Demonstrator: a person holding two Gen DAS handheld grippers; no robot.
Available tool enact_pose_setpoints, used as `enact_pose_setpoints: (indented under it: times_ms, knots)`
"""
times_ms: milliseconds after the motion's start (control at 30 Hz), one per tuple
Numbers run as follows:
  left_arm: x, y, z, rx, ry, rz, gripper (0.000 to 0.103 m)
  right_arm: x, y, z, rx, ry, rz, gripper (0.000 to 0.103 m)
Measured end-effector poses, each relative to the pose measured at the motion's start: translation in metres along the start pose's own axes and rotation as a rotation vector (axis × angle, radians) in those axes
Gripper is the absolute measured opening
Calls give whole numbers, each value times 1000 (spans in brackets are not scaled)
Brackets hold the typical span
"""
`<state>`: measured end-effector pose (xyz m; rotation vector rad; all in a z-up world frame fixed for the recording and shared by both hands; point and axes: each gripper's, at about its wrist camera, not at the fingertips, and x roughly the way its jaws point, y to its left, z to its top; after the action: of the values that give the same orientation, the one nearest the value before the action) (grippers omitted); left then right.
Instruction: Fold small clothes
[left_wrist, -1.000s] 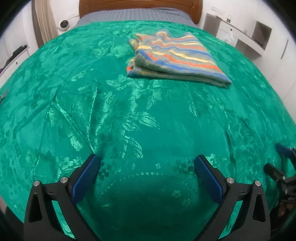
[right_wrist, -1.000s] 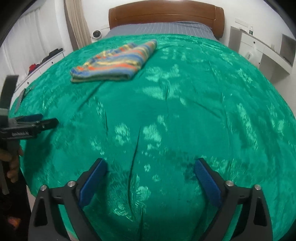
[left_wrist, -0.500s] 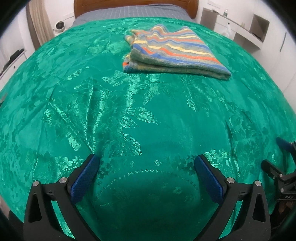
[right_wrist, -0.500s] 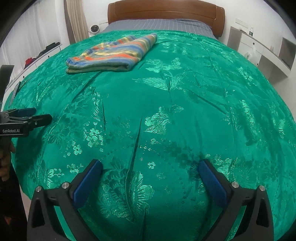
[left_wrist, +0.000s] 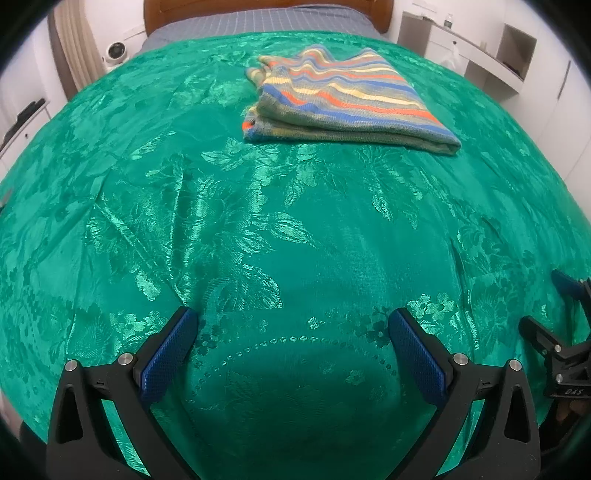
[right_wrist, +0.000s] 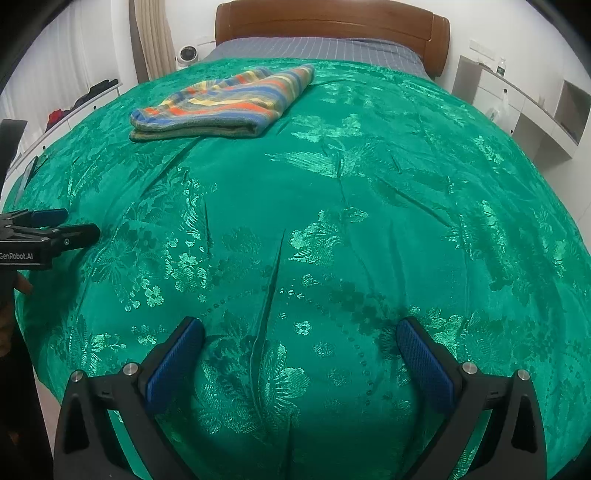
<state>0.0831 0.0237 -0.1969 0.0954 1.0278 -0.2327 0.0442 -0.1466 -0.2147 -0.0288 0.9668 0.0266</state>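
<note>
A striped garment (left_wrist: 347, 103) in blue, orange, yellow and grey lies folded into a flat stack on the far half of the green bedspread (left_wrist: 295, 229). The right wrist view has the same folded garment (right_wrist: 221, 107) at upper left. My left gripper (left_wrist: 291, 347) hovers over the near part of the bed, open and holding nothing, well short of the garment. My right gripper (right_wrist: 301, 354) is likewise open and empty above the near edge. Each gripper shows at the edge of the other's view: the right gripper (left_wrist: 554, 332) and the left gripper (right_wrist: 55, 229).
A wooden headboard (right_wrist: 332, 22) and grey sheet (right_wrist: 317, 48) lie beyond the bedspread. White shelves (right_wrist: 524, 107) stand to the right, a low white counter (right_wrist: 74, 110) and a curtain (right_wrist: 151, 40) to the left. A small round white device (right_wrist: 187, 55) sits by the headboard.
Both grippers have moved forward over the bed toward the folded garment, which now looks larger and nearer. Both have stayed open.
</note>
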Motion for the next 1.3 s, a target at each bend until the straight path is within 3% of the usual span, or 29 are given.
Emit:
enact_pose_setpoints:
  times_ms: [167,267,400,500,1300]
  knots:
    - [-2,2,4,4,29,-17,103,-4,1,12,12,66,-7,103]
    - [-12,8,8,-15,47,-64,102,-26,1,26,23,40,-72,103]
    - [-30,13,12,-51,13,-115,102,-52,5,45,-8,18,-196,103]
    - [-43,11,17,-45,-13,-130,102,-57,8,54,-24,24,-231,103]
    - [-28,11,30,-43,20,-125,102,-47,1,66,-35,67,-273,103]
